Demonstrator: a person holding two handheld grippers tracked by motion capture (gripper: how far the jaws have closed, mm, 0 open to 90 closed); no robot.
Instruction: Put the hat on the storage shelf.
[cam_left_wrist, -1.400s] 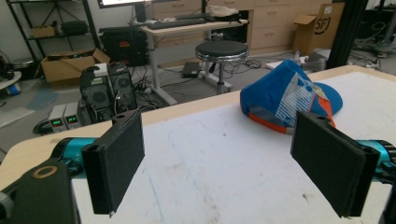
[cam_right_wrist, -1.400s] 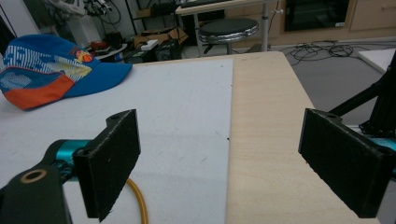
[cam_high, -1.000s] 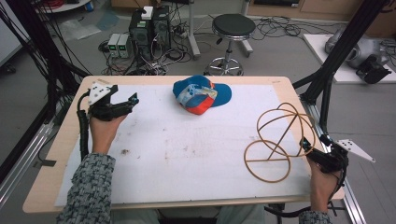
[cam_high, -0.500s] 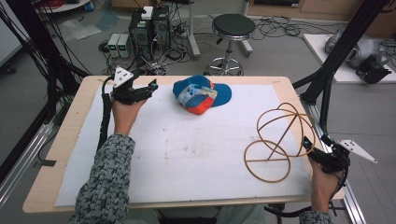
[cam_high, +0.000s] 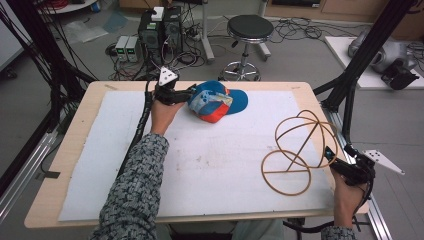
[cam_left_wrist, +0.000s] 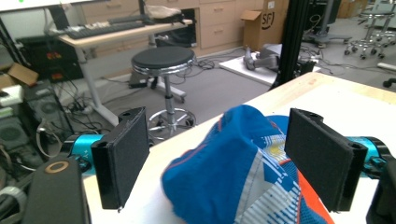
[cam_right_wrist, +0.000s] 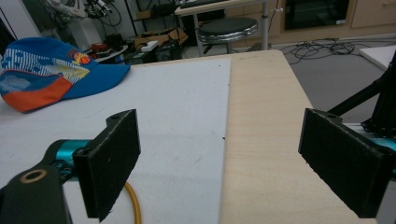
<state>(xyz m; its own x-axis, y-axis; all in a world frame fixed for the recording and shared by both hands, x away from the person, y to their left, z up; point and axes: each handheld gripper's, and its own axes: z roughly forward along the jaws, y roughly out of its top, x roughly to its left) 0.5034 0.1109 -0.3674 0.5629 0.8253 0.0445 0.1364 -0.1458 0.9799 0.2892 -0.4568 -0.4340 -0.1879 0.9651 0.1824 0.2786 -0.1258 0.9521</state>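
R gripper (cam_high: 334, 159) at near-right table (cam_high: 85, 125) edge, jaws spread wide, nothing btwn, just beside the wire frame (cam_high: 297, 150) on the white mat (cam_high: 220, 165). Farther back, L gripper (cam_high: 186, 93) released, jaws apart w/ cap (cam_high: 216, 101) crown btwn them, not clamped. Cap sits far-center on mat. Stool (cam_high: 249, 42) beyond table.

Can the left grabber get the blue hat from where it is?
Probably yes. The left gripper is right at the cap, its jaws open on either side of the cap's blue edge, and nothing sits between them.
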